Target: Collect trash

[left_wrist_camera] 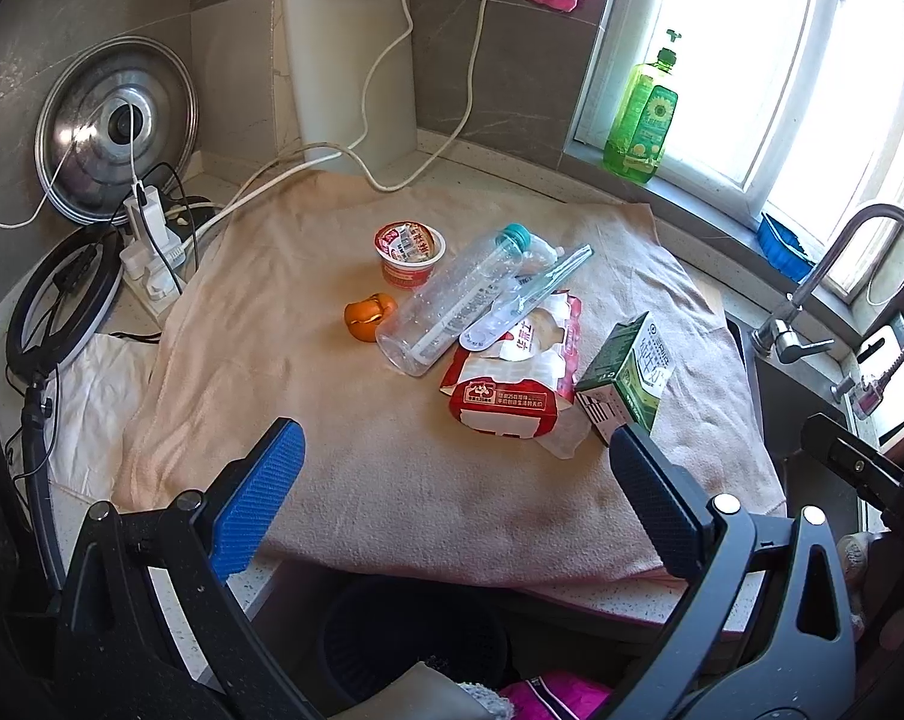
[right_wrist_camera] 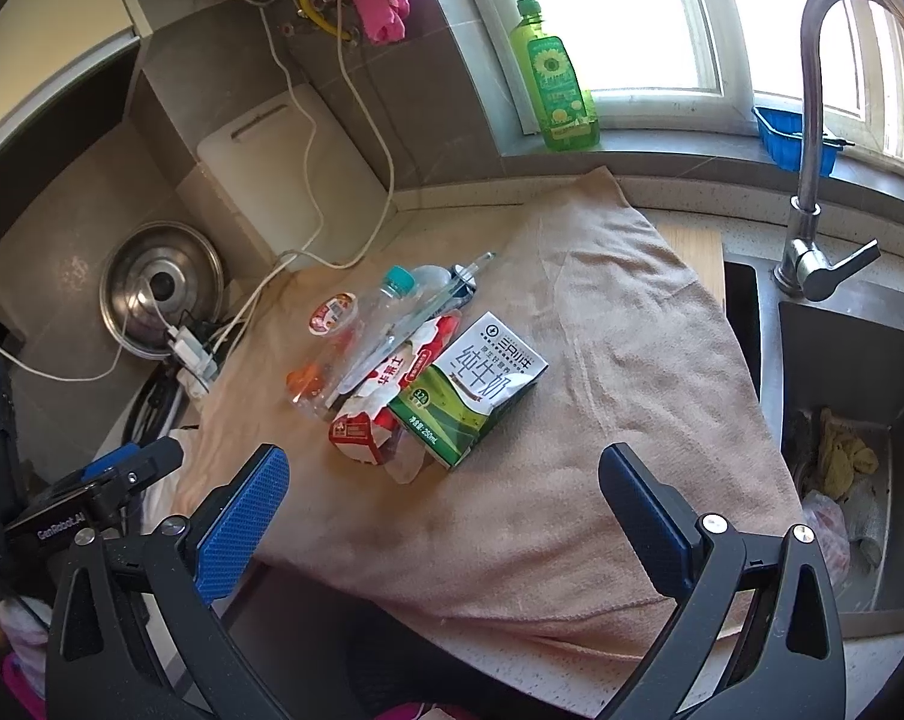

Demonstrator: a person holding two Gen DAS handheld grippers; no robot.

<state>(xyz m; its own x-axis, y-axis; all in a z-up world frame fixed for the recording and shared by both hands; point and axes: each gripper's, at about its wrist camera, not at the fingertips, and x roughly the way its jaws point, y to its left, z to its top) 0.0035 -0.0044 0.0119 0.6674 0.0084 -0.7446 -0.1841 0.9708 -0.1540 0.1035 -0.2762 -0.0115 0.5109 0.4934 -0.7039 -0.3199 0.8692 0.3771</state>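
Covering my kitchen worktop, a peach towel holds a milk carton, clear bottle and wrapper. Both my left tongs and right tongs hover released, empty, beside the sink under a bright window.

Bottle on wrapper, cup behind, carton right, all on towel

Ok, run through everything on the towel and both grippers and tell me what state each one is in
left hand-held gripper: open, empty
right hand-held gripper: open, empty
clear bottle: capped, lying down, looks empty
milk carton: lying on its side
red wrapper: crumpled, flat
snack cup: upright, foil lid on
orange peel: loose on towel
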